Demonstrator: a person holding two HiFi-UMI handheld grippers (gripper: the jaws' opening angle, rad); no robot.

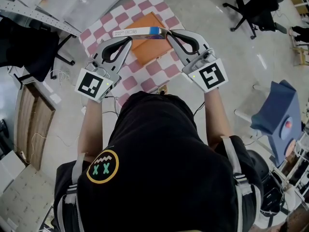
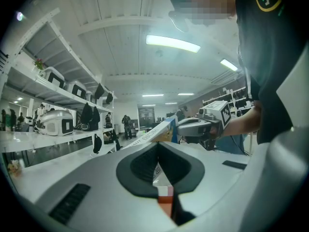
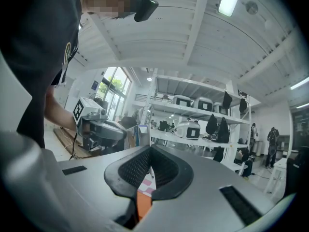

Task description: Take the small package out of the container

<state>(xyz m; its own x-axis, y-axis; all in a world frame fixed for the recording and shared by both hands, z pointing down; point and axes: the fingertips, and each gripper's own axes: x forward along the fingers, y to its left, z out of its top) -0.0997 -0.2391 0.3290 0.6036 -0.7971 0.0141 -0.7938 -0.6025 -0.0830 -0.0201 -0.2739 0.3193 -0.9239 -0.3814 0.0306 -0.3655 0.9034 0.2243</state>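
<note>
The small package (image 1: 137,32), a long white box with a blue end, is held clear of the orange container (image 1: 149,50), level over its far edge. The left gripper (image 1: 129,36) is clamped on the white end. The right gripper (image 1: 169,34) is pressed together, its tip against the blue end. The container is seated on a checkered mat (image 1: 159,67).

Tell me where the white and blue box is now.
Head view, top centre: the white and blue box is held between the left gripper and the right gripper, above the orange container.
</note>
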